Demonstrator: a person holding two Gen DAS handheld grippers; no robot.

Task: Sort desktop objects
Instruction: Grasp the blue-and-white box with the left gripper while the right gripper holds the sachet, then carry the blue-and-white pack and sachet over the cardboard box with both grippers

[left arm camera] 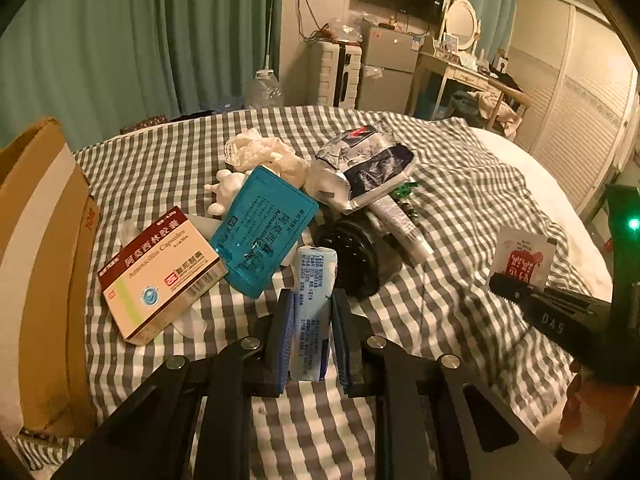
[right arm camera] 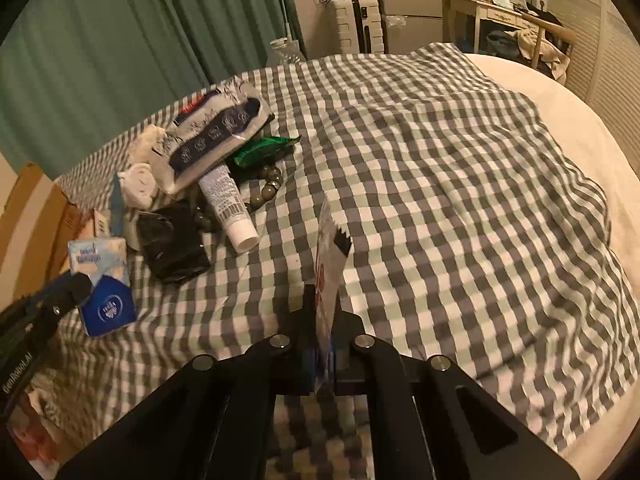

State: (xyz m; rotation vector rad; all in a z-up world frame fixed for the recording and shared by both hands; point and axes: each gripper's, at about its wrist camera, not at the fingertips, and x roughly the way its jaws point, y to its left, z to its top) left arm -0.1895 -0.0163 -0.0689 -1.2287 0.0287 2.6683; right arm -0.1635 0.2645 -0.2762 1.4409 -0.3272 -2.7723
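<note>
On the checked bedspread (left arm camera: 460,184) lies a heap of small objects. My left gripper (left arm camera: 312,312) is shut on a blue-and-white pocket tissue pack (left arm camera: 314,300), its blue pads pressing both sides; the right wrist view shows that gripper (right arm camera: 60,292) and the pack (right arm camera: 106,284) at the left. My right gripper (right arm camera: 324,320) is shut on a thin white sachet with red print (right arm camera: 330,272), seen edge-on. In the left wrist view the right gripper (left arm camera: 516,288) holds the sachet (left arm camera: 520,260) upright at the right.
The heap holds a red-and-white medicine box (left arm camera: 160,276), a teal case (left arm camera: 264,232), a black object (left arm camera: 352,256), a white tube (left arm camera: 400,220), a crumpled foil bag (left arm camera: 368,164) and beads (right arm camera: 268,188). A cardboard box (left arm camera: 40,260) stands at the left.
</note>
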